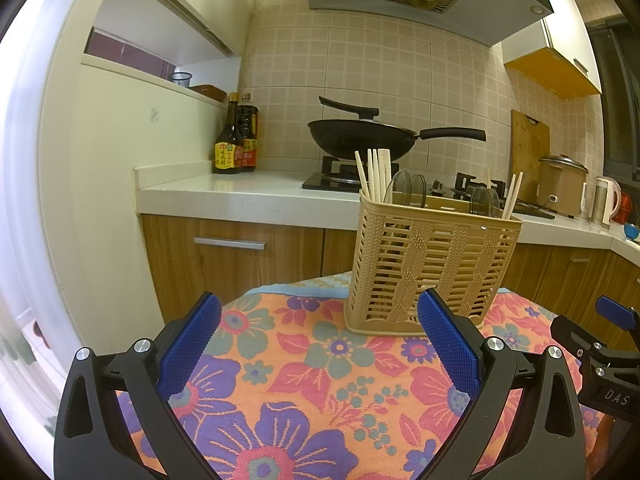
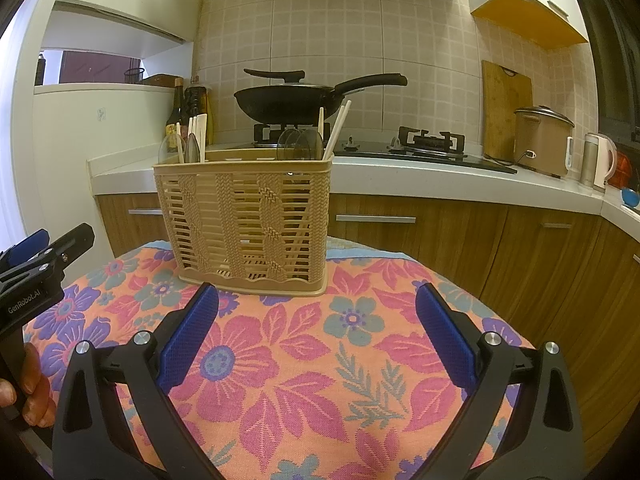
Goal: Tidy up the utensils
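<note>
Hovering over the floral cloth (image 2: 320, 360) on the surface, left gripper (image 1: 320, 344) and right gripper (image 2: 316, 340) both holding fingers spread wide, empty; utensil basket (image 2: 244, 220) standing upright ahead, carrying chopsticks (image 1: 374, 176) and clear spoons (image 2: 300, 144)

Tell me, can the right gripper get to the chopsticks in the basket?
Probably yes. The right hand-held gripper is open and holds nothing, the basket stands just ahead on the flowered cloth, and the chopsticks stick up above its rim with nothing between.

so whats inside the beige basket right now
Pale chopsticks and clear plastic spoons stick up from the basket. Its slatted wall hides their lower ends and anything lying at the bottom.
</note>
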Action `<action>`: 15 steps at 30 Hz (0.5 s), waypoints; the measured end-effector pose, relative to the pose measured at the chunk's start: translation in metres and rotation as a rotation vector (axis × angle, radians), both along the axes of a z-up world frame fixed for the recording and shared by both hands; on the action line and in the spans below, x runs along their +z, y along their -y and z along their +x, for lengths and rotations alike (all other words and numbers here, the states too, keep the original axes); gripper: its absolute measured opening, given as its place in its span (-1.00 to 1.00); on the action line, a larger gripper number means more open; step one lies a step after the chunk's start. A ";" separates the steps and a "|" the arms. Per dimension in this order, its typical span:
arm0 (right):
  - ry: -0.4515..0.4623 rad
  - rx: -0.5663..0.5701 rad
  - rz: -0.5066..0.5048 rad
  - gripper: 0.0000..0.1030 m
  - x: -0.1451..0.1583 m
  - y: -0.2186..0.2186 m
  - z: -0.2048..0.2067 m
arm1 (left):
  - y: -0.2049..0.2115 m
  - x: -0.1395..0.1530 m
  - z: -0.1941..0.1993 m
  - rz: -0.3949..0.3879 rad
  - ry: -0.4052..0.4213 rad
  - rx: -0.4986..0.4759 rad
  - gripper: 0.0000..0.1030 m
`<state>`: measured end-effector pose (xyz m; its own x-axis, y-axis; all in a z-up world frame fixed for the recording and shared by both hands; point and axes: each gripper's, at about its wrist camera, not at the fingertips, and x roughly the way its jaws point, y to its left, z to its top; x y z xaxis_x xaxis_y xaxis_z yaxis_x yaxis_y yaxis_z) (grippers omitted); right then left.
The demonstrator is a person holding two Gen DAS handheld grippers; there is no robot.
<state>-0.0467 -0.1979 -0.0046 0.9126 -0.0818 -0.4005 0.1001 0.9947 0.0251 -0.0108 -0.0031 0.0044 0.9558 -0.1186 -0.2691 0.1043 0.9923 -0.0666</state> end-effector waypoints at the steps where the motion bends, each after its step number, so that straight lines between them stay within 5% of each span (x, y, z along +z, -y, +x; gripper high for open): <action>1: 0.000 0.000 0.001 0.84 0.000 0.000 0.000 | 0.000 0.000 0.000 0.000 0.000 -0.001 0.85; 15: -0.003 0.002 0.005 0.84 -0.001 0.002 0.001 | 0.001 0.000 -0.001 0.005 0.003 0.002 0.85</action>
<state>-0.0455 -0.1995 -0.0058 0.9117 -0.0778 -0.4035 0.0982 0.9947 0.0300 -0.0114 -0.0036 0.0044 0.9569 -0.1149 -0.2667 0.1021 0.9929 -0.0615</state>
